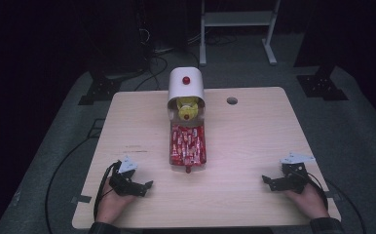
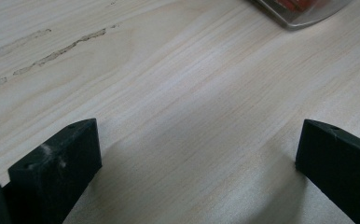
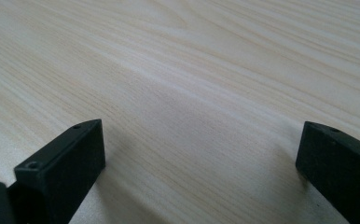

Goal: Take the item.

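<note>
I have both grippers resting low on the counter (image 1: 254, 146), left gripper (image 1: 138, 186) and right gripper (image 1: 272, 182), fingers spread and empty. The clear tray (image 1: 188, 144) of red packets sits mid-counter, well apart from both, under a white dispenser (image 1: 186, 87). My worry: reaching in fast could knock the tray sideways or spill packets.

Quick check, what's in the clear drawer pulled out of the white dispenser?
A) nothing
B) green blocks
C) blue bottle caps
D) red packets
D: the clear drawer pulled out in front of the white dispenser holds red packets, seen in the high view.
</note>
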{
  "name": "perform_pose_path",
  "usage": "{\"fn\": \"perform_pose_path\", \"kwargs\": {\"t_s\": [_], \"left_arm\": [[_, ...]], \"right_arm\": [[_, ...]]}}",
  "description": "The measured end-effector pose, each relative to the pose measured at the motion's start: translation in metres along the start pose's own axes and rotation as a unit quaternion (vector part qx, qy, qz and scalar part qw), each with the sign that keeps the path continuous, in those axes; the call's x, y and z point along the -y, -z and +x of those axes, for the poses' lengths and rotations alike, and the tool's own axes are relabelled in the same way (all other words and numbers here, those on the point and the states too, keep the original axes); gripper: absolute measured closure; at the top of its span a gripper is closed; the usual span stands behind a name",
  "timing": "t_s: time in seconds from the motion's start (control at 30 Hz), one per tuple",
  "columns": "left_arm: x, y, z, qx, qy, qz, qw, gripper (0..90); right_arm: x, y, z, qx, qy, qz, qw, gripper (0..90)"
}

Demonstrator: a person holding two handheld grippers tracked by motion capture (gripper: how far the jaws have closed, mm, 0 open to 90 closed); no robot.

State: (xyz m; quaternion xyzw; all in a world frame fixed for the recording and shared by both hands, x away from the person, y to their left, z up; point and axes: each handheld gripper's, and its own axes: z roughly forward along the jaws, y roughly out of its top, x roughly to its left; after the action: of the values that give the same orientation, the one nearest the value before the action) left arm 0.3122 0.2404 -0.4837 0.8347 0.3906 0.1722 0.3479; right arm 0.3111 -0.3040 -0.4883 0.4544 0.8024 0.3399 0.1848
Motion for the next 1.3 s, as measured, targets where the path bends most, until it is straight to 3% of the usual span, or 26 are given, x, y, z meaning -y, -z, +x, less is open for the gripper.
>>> {"fn": "perform_pose_path", "kwargs": {"t_s": [0.4,1.3], "left_arm": [[-0.001,0.001,0.003,0.007,0.010,-0.004,0.9999,0.0],[-0.014,0.008,0.003,0.012,-0.006,0.009,0.9999,0.0]], "right_arm": [[0.000,0.000,0.000,0.000,0.000,0.000,1.0000,0.3],[0.000,0.000,0.000,-0.001,0.001,0.000,1.0000,0.3]]}}
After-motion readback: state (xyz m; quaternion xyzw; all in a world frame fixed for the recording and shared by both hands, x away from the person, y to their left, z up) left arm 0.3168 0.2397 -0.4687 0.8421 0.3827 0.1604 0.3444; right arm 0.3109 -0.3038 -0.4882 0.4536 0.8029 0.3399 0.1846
